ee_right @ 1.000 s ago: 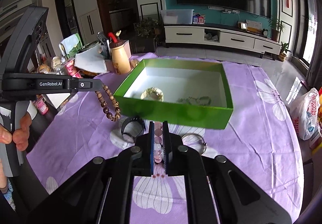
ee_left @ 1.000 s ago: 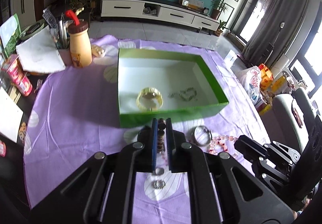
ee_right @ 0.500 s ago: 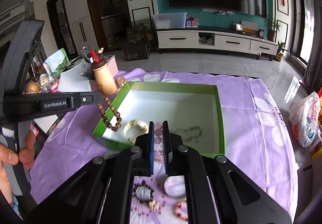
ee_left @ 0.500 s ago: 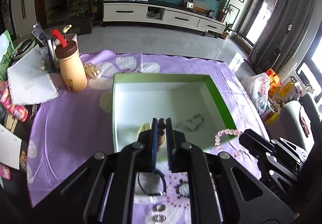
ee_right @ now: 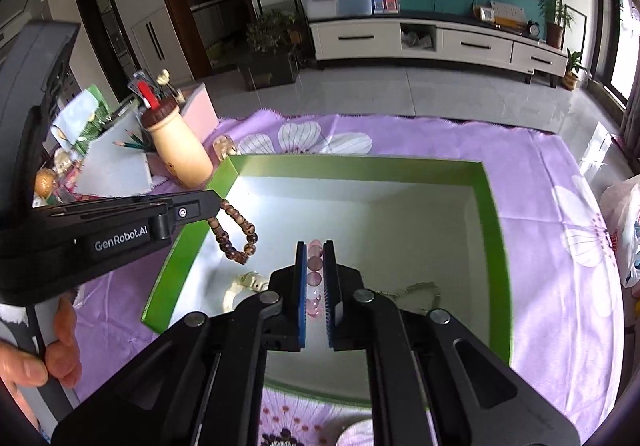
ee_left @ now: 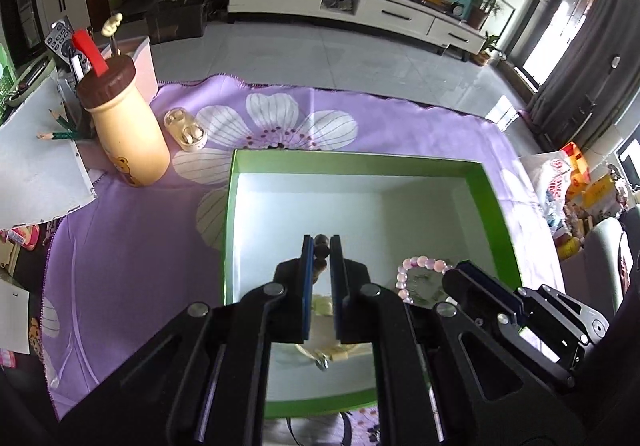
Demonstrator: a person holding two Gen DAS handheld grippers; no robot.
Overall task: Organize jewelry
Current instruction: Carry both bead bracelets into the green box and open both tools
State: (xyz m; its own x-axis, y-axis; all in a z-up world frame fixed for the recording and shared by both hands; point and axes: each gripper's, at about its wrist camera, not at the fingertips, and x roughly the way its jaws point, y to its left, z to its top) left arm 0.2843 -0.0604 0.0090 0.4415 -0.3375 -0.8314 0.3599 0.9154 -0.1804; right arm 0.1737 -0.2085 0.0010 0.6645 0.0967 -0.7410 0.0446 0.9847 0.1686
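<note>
A green box (ee_left: 496,201) with a white floor lies on the purple cloth; it also shows in the right wrist view (ee_right: 490,205). My left gripper (ee_left: 321,242) is shut on a brown bead bracelet (ee_right: 236,232) and holds it over the box's left part. My right gripper (ee_right: 315,246) is shut on a pink bead bracelet (ee_left: 420,266) and holds it over the box's middle. A cream bangle (ee_right: 244,286) and a thin chain (ee_right: 420,290) lie on the box floor.
A tan bottle with a brown lid (ee_left: 124,125) and an earbud case (ee_left: 186,129) stand left of the box. Papers and pencils (ee_left: 36,165) lie at the far left. A bag (ee_left: 556,181) sits past the table's right edge.
Both grippers have moved forward over the box, each still carrying its bracelet. The loose jewelry on the cloth in front of the box has dropped below view.
</note>
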